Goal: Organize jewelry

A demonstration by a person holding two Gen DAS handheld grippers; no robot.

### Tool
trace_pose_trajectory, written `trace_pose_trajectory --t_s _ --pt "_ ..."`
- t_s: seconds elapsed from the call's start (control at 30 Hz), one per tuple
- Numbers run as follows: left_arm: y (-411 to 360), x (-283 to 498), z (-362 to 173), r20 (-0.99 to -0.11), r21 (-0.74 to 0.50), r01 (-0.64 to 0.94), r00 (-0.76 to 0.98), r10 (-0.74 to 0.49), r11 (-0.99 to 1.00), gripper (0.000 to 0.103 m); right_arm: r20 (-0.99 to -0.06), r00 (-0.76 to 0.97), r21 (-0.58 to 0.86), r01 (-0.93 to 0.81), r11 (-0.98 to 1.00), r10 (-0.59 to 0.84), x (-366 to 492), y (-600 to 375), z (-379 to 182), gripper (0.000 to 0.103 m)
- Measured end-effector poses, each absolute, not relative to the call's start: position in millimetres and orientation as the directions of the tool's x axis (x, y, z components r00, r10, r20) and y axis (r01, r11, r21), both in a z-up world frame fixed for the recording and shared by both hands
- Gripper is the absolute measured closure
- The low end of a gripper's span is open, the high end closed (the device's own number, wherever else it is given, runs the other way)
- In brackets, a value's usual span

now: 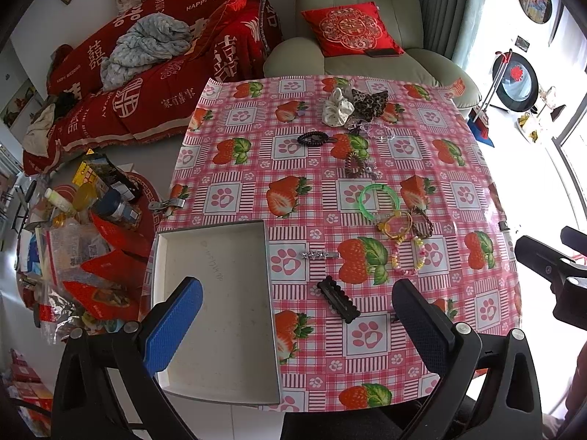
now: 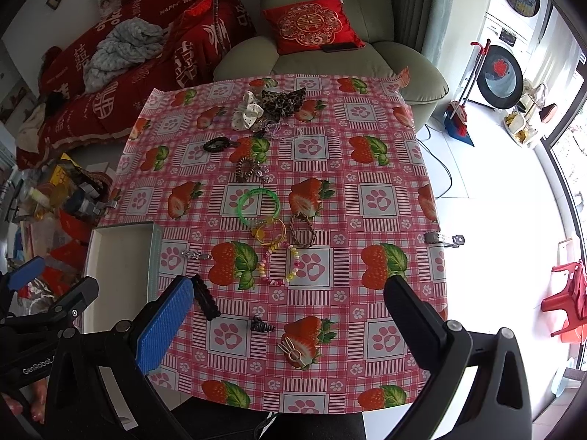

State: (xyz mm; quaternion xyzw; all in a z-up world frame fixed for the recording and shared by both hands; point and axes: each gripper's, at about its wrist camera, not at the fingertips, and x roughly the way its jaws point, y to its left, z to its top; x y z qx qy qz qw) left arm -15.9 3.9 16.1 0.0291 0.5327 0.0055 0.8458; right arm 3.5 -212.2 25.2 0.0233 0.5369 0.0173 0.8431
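Nearest the right gripper [image 2: 290, 315], whose fingers stood spread and empty, lay a small black claw clip [image 2: 262, 324] and a pale bunny-shaped clip [image 2: 291, 352]; both looked light, stiff and best pinched across the body; the left gripper [image 1: 299, 315], likewise spread wide and holding nothing, hovered over the white tray [image 1: 216, 396] and the black scalloped clip [image 1: 338, 300]; farther off sat the beaded bracelet [image 2: 279, 262], probably loose and slippery, and the rigid green bangle [image 2: 258, 206], easiest taken by its rim; beyond, soft scrunchies [image 2: 247, 112] would squash readily.
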Motion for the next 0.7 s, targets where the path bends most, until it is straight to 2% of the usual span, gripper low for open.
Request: trace_pose_trajectory --t_s 0.7 --pt "8.9 -14.7 16.4 -0.902 0.057 0.019 0.430 0.043 0.998 0.000 -0.906 0.420 0.059 -0.005 0.998 0.055 4.4 -210.0 24.5 0.000"
